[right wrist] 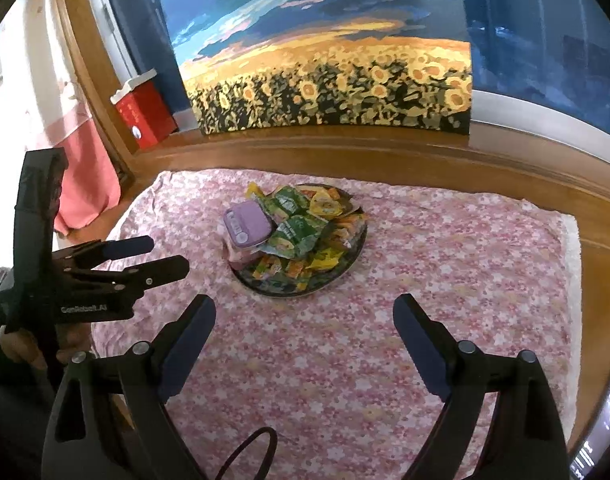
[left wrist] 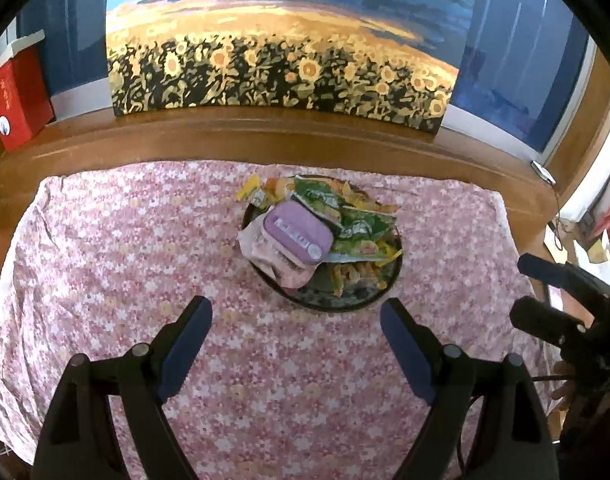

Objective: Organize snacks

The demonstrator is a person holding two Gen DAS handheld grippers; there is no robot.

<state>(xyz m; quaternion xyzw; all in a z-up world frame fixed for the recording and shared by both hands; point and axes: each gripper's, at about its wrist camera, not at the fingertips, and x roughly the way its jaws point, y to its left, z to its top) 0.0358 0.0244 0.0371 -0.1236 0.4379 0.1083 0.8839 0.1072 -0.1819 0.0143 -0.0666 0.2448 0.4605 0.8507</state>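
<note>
A dark round plate (left wrist: 337,305) sits mid-table on the pink floral cloth (left wrist: 105,248), piled with snacks: a purple tin (left wrist: 297,234) on a pink packet (left wrist: 265,254), green packets (left wrist: 345,216) and orange and yellow ones. My left gripper (left wrist: 297,320) is open and empty, just in front of the plate. In the right wrist view the plate (right wrist: 341,270), tin (right wrist: 247,224) and green packets (right wrist: 297,232) lie ahead of my right gripper (right wrist: 305,320), open and empty. The left gripper (right wrist: 169,256) shows there at the left; the right gripper (left wrist: 521,288) shows at the right of the left wrist view.
A sunflower painting (left wrist: 281,72) leans against the window at the back of the wooden ledge (left wrist: 265,136). A red box (left wrist: 17,100) stands at the back left. A black cable (right wrist: 249,452) lies near the front edge.
</note>
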